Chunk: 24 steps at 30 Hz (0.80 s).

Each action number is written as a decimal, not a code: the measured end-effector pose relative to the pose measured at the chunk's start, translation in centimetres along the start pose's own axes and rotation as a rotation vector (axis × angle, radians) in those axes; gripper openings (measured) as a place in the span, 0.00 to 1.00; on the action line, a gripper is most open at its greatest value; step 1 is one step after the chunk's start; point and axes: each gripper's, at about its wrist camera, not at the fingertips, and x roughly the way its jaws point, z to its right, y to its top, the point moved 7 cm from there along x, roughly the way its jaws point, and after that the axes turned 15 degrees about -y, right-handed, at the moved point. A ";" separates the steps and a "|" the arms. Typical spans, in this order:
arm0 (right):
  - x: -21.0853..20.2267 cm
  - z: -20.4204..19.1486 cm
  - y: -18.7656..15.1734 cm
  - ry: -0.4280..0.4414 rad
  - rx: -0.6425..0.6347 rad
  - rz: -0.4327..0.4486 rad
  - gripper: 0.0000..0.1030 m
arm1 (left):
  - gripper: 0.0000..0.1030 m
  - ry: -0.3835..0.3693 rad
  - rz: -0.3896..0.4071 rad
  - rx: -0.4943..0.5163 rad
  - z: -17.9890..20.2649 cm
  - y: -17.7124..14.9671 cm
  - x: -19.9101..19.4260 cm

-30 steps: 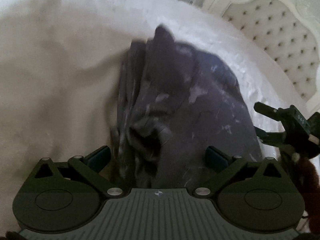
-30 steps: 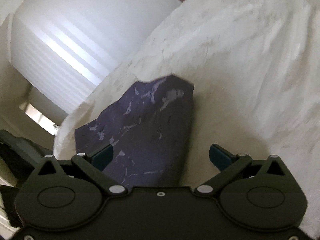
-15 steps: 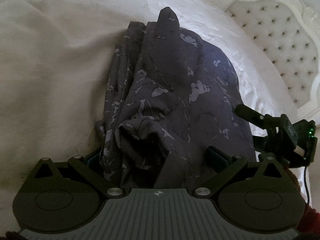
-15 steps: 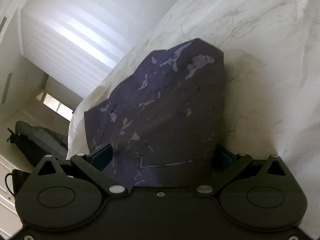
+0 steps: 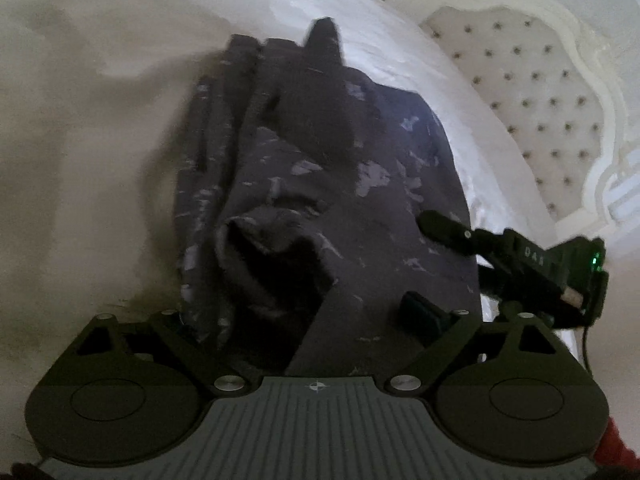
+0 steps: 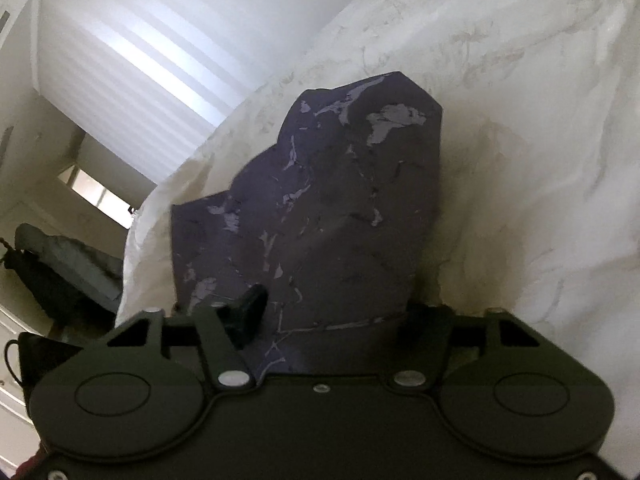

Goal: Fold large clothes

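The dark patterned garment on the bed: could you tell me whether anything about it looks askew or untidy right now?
Yes. The garment is bunched along its left side, with loose pleats and a gaping fold near the left gripper. Its right half, where the right gripper reaches in, lies smoother on the white bedspread.

Both wrist views look closely down on the garment (image 5: 320,184).

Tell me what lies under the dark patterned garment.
The dark patterned garment rests on a white bedspread, which shows all around it. The bedspread beneath it, and any inner folded layers, are covered from view.
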 end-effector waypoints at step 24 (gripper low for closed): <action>-18.3 24.7 6.5 -0.476 0.098 0.184 0.66 | 0.91 -0.231 -0.316 0.238 18.6 -1.8 28.5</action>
